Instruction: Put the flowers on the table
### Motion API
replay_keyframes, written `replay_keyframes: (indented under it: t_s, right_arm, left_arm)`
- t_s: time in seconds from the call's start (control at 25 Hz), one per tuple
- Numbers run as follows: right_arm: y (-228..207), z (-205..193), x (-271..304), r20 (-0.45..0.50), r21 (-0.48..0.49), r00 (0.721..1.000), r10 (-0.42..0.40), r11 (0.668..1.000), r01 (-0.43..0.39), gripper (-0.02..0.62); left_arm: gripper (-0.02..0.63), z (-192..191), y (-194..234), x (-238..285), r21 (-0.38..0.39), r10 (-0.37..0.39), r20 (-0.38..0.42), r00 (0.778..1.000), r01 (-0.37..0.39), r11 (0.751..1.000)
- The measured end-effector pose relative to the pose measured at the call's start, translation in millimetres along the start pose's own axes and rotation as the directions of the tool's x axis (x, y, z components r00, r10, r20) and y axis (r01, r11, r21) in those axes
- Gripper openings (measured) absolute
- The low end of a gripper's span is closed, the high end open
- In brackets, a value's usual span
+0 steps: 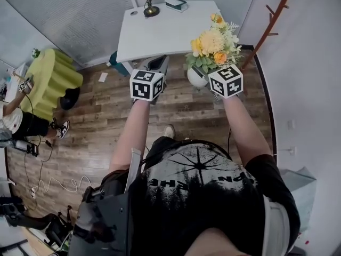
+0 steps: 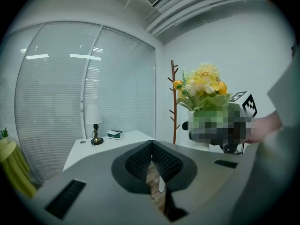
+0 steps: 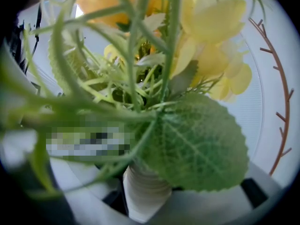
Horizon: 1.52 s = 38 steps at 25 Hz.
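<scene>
A bunch of yellow and orange flowers (image 1: 213,42) with green leaves stands in a white ribbed vase (image 1: 195,77). My right gripper (image 1: 209,83) is shut on the vase (image 3: 144,192), holding it upright in the air just off the near right corner of the white table (image 1: 160,33). A big green leaf (image 3: 197,144) and stems fill the right gripper view. To the left of the vase, my left gripper (image 1: 159,64) is at the table's near edge, its jaws shut with nothing between them (image 2: 151,146). The left gripper view shows the flowers (image 2: 204,86) at its right.
On the far side of the table stand a small lamp (image 1: 150,7) and a boxed item (image 1: 176,4). A brown coat rack (image 1: 273,19) rises at the right wall. A green ruffled cover (image 1: 50,79) and a seated person are at the left, with cables on the wood floor.
</scene>
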State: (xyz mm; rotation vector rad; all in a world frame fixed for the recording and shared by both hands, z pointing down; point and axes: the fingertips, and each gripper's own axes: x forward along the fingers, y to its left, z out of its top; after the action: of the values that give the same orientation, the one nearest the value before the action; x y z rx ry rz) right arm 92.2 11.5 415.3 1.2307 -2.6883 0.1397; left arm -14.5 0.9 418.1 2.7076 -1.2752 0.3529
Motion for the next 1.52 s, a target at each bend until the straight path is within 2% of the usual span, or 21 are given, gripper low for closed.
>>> replay_keyframes:
  t_s: [0.2,0.56,0.88,1.16,1.52]
  right_arm:
    - [-13,1,26,0.014,0.006,1.000,-0.026,1.000,0.026,0.255]
    - [-28,21,108,-0.022,0.001,0.998,-0.053,0.999,0.053,0.256]
    - [-34,21,161,-0.043,0.021,0.997,-0.067,0.997,0.068,0.256]
    - [-35,14,194,-0.044,0.030,0.997,-0.071,0.997,0.072,0.256]
    - [-60,5,225,-0.067,0.048,0.995,-0.077,0.996,0.081,0.255]
  left_arm:
    - [0.011,-2,31,19,0.007,-0.009,0.007,1.000,0.009,1.000]
    - [0.011,17,117,52,-0.013,-0.039,0.002,0.999,0.039,0.999]
    - [0.011,8,171,68,-0.015,-0.048,-0.010,0.999,0.048,0.999]
    - [0.011,-1,199,81,-0.024,-0.066,-0.013,0.998,0.066,0.998]
    - [0.011,2,215,111,-0.011,-0.106,0.005,0.994,0.106,0.994]
